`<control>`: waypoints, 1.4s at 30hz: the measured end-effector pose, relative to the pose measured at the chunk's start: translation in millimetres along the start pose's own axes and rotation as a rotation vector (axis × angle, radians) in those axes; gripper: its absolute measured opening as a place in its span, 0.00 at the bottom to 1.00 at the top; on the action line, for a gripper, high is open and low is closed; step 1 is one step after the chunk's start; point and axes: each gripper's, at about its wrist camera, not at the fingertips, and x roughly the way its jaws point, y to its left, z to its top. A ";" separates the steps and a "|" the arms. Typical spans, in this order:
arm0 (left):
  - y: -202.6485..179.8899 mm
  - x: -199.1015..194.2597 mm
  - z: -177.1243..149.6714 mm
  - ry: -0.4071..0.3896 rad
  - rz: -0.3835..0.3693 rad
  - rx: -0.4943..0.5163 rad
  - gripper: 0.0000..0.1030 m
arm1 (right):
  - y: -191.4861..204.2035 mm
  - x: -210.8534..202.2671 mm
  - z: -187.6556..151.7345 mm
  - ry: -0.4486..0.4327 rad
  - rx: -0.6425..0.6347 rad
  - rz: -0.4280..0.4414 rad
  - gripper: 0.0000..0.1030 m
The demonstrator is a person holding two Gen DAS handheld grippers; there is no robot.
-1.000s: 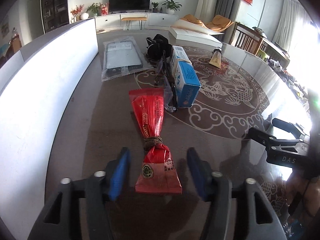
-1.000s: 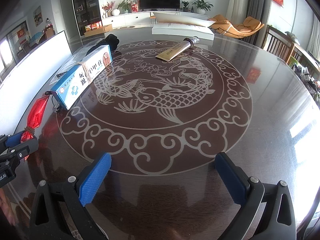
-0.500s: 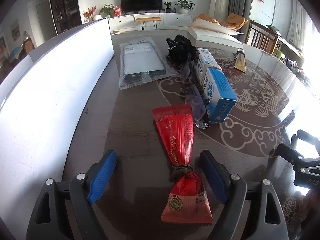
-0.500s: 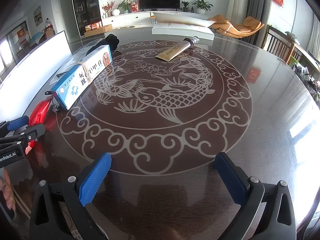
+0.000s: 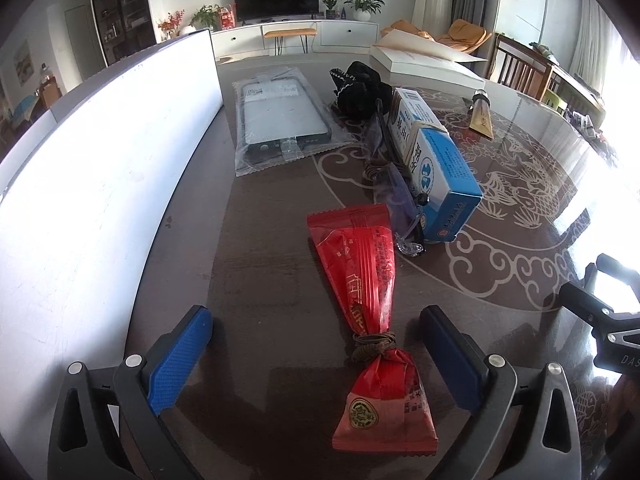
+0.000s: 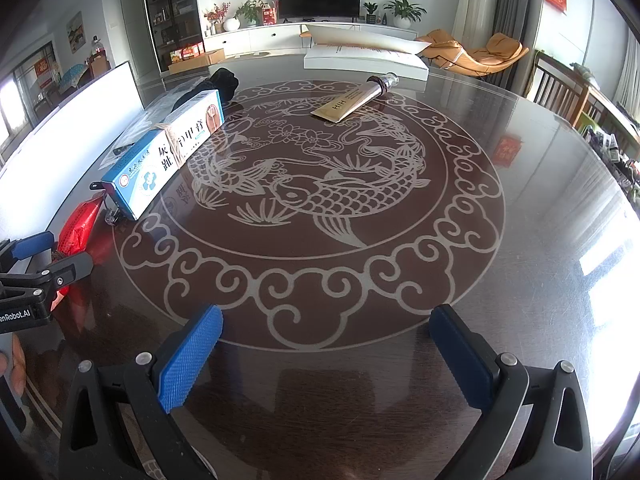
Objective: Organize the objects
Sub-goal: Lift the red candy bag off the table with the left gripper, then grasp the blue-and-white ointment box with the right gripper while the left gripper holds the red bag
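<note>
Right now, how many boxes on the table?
2. The blue-and-white box lies beside the red bag, left of the fish pattern. The flat white box sits at the far edge. Others may be hidden behind it.

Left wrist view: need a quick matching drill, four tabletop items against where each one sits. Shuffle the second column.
Items
1. red candy bag
2. blue box
3. bagged phone case
4. gold tube

Places
A. far right, on the table pattern
B. beside the white board
C. between the open fingers of the left gripper
D. just right of the red bag's wide end

Pairs: 1-C, 2-D, 3-B, 4-A
</note>
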 end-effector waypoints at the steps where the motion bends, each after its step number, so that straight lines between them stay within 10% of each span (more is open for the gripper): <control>1: 0.0 -0.3 -0.4 -0.003 0.000 0.000 1.00 | 0.0 -0.5 0.1 0.000 0.000 0.000 1.00; 13: -1.5 0.2 -1.5 -0.016 -0.002 -0.002 1.00 | 2.2 0.3 8.1 0.024 0.004 0.005 1.00; 20: -1.6 0.3 -1.6 -0.016 -0.002 -0.002 1.00 | 64.3 -20.7 94.1 -0.017 0.053 0.309 0.99; 25: -1.5 0.5 -1.5 -0.016 -0.002 -0.002 1.00 | 91.2 20.2 126.1 0.107 0.108 0.419 0.50; 32: -1.3 0.6 -1.4 -0.016 -0.002 -0.002 1.00 | -10.7 32.1 79.9 0.134 0.477 0.534 0.35; 35: -1.3 0.7 -1.5 -0.016 -0.002 -0.002 1.00 | -30.5 11.7 73.3 0.100 0.435 0.445 0.41; 39: -1.2 1.2 0.2 -0.001 -0.015 0.015 1.00 | -8.9 -4.6 92.5 0.072 0.234 0.349 0.81; 42: 4.3 2.7 8.1 0.079 -0.050 0.021 1.00 | 32.5 -7.5 110.7 0.072 0.026 0.303 0.81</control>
